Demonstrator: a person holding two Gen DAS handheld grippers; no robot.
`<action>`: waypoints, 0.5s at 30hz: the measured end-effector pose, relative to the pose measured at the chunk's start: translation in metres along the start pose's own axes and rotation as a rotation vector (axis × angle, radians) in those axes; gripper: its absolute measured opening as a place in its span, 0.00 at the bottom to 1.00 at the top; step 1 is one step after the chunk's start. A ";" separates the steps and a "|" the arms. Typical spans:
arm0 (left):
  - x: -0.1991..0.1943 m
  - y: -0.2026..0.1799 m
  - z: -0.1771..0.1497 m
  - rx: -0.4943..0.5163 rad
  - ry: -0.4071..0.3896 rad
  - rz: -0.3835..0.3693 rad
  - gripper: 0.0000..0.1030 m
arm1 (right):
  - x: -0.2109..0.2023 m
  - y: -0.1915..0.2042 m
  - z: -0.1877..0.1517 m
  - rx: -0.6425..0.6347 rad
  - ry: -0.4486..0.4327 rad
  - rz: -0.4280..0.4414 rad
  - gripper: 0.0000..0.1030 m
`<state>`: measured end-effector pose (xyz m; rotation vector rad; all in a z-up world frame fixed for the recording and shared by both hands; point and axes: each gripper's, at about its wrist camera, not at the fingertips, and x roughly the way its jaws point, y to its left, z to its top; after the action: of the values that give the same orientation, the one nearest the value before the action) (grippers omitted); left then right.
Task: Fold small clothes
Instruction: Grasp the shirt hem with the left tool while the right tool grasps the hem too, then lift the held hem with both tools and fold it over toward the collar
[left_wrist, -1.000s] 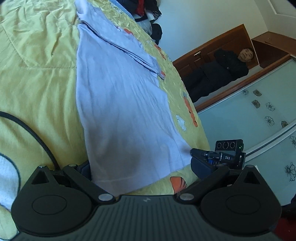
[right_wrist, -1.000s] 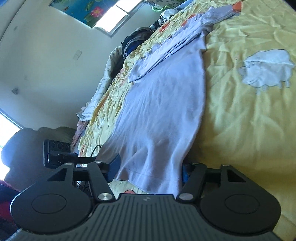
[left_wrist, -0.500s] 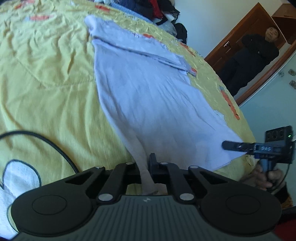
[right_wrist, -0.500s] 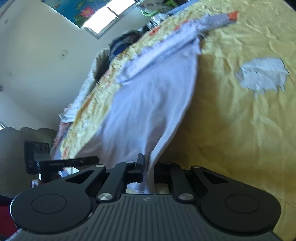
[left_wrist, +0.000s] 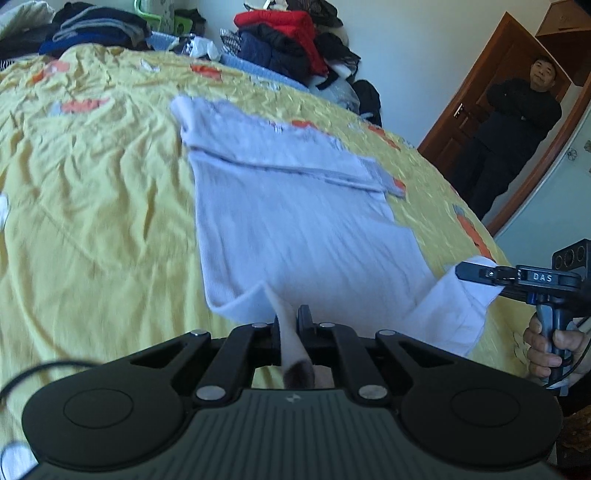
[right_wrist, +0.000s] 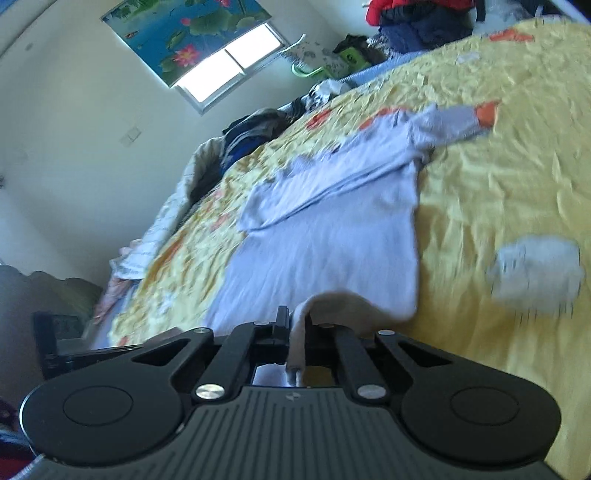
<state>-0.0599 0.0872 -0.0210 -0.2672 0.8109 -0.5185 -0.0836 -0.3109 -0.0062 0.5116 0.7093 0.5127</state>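
Left gripper (left_wrist: 291, 325) and right gripper (right_wrist: 297, 328) jaws each pinch the white garment's (left_wrist: 303, 229) hem.

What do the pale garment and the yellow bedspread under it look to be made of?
Pale garment: apparently soft ribbed knit, probably cotton; fine lengthwise lines show, and it drapes limply where the left gripper and right gripper pinch its hem. Yellow bedspread: woven fabric with a slight sheen, sharply creased and crinkled; possibly thin cotton or polyester, printed with orange and white motifs.

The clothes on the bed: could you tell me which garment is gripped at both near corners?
The pale shirt, spread flat on the yellow bedspread; the left gripper and right gripper pinch its hem. The dark and red clothes sit piled and untouched at the far edge.
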 end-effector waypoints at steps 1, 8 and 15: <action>0.003 0.002 0.003 -0.008 -0.008 0.006 0.05 | 0.004 -0.002 0.005 -0.001 -0.007 -0.007 0.08; 0.014 0.018 0.012 -0.089 -0.016 0.029 0.05 | 0.038 -0.014 0.019 0.009 0.002 -0.081 0.08; 0.021 0.022 0.027 -0.122 -0.065 0.071 0.05 | 0.052 -0.022 0.026 0.043 -0.021 -0.094 0.08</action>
<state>-0.0206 0.0958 -0.0253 -0.3647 0.7871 -0.3921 -0.0253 -0.3035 -0.0271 0.5199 0.7224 0.4042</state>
